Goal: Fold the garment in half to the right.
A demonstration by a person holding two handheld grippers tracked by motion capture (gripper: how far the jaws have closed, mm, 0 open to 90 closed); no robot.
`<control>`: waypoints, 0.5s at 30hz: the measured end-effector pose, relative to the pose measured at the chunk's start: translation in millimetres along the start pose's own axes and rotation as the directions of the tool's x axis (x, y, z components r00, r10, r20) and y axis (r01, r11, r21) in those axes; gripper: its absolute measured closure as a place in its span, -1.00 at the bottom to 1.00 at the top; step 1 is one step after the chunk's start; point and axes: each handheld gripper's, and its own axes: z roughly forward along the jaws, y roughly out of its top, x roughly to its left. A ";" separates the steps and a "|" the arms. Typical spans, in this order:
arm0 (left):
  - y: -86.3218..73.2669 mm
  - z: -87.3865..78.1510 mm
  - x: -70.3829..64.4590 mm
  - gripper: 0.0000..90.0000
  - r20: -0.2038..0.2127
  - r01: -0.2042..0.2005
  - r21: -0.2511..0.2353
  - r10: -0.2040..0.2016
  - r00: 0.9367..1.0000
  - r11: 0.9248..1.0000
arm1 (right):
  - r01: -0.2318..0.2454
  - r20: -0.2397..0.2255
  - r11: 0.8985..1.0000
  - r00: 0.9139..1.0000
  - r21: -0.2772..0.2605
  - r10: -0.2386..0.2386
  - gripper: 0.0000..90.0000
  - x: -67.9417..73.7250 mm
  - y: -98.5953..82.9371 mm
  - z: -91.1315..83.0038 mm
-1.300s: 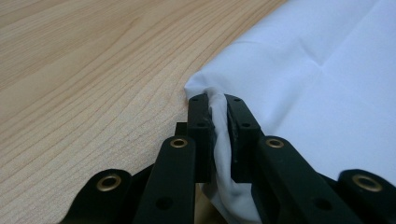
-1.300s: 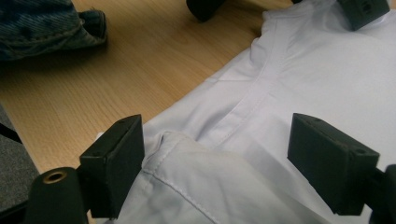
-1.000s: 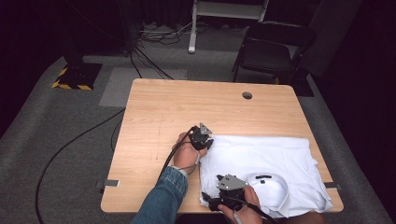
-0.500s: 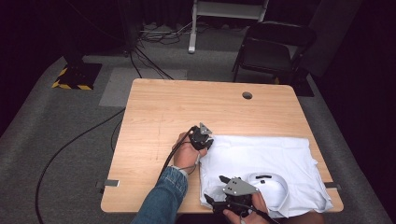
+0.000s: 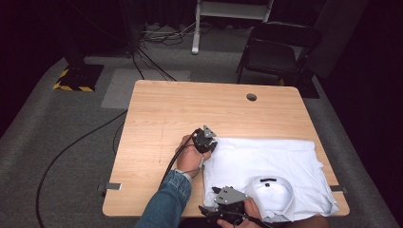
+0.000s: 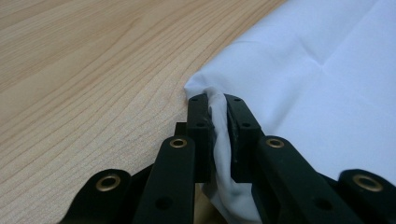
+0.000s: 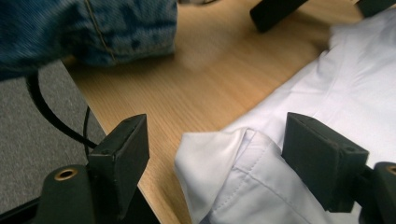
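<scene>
A folded white shirt [image 5: 266, 164] lies on the right half of the wooden table [image 5: 190, 109], collar toward the front edge. My left gripper [image 5: 207, 140] is at the shirt's far-left corner, shut on a pinch of white cloth [image 6: 219, 135] in the left gripper view. My right gripper [image 5: 219, 209] hovers at the shirt's near-left corner by the table's front edge. In the right gripper view its jaws stand wide open on either side of the shirt's folded corner [image 7: 224, 172], not touching it.
A denim sleeve [image 7: 93, 28] crosses above the right gripper's jaws. The table's front edge [image 7: 116, 154] runs right beside the shirt corner, grey carpet [image 7: 32, 140] below. A cable hole [image 5: 251, 97] sits at the table's far right; a black chair [image 5: 280, 52] stands behind.
My right gripper has moved left and toward the front edge, from beside the collar to the shirt's near-left corner. The left gripper has stayed at the far-left corner.
</scene>
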 end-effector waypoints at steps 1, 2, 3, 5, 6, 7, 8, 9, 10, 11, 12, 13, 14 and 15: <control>0.0 0.0 0.1 0.82 0.001 0.003 0.000 -0.003 1.000 1.000 | 0.002 -0.002 1.000 1.000 0.011 -0.002 -0.49 0.1 -1.2 2.8; 0.0 0.0 0.4 0.82 0.004 0.004 0.000 -0.004 1.000 1.000 | 0.007 -0.004 1.000 1.000 0.023 -0.007 -0.50 0.2 -2.8 5.8; 0.0 0.0 0.4 0.82 0.005 0.005 0.000 -0.005 1.000 1.000 | 0.010 -0.002 0.999 1.000 0.033 -0.010 -0.50 0.9 -4.4 8.6; -0.1 -0.1 0.4 0.81 0.004 0.003 0.000 -0.003 1.000 1.000 | 0.030 0.014 0.999 0.999 0.025 -0.030 -0.51 1.7 -6.3 12.2; -0.1 -0.1 0.3 0.81 0.005 0.003 -0.001 -0.003 1.000 1.000 | 0.036 0.018 0.999 0.999 0.024 -0.036 -0.51 2.0 -6.6 13.2; -0.1 -0.2 0.4 0.80 0.006 0.003 0.000 -0.003 1.000 1.000 | 0.029 0.018 0.999 0.999 0.016 -0.029 -0.49 2.0 -7.1 13.9; -0.1 -0.2 0.5 0.80 0.008 0.004 0.000 -0.004 1.000 1.000 | 0.027 0.020 1.000 0.999 0.011 -0.027 -0.43 1.7 -7.4 14.0; -0.1 -0.2 0.5 0.80 0.008 0.005 0.000 -0.005 1.000 1.000 | 0.025 0.028 1.000 0.999 0.002 -0.025 -0.34 1.0 -7.8 13.8; -0.1 -0.2 0.4 0.80 0.005 0.003 0.000 -0.003 1.000 1.000 | 0.019 0.034 1.000 0.999 -0.003 -0.019 -0.20 0.0 -8.3 13.1; 0.0 -0.2 0.5 0.80 0.007 0.004 0.000 -0.004 1.000 1.000 | 0.016 0.047 1.000 0.999 -0.009 -0.016 -0.07 -1.7 -8.6 12.1; 0.0 -0.2 0.7 0.80 0.009 0.005 0.001 -0.005 1.000 1.000 | 0.009 0.051 1.000 0.999 -0.006 -0.009 0.00 -3.6 -8.5 11.3; 0.0 -0.3 1.1 0.80 0.011 0.006 0.001 -0.006 1.000 1.000 | 0.002 0.057 1.000 0.998 -0.006 -0.001 0.13 -4.7 -8.4 10.9; -0.1 -0.3 1.4 0.80 0.014 0.012 0.001 -0.012 1.000 1.000 | 0.001 0.075 1.000 0.997 -0.005 -0.001 0.30 -5.5 -8.2 10.3; -0.1 -0.2 2.0 0.80 0.018 0.014 0.000 -0.014 1.000 1.000 | 0.002 0.088 1.000 0.996 -0.003 -0.002 0.43 -5.9 -8.0 9.6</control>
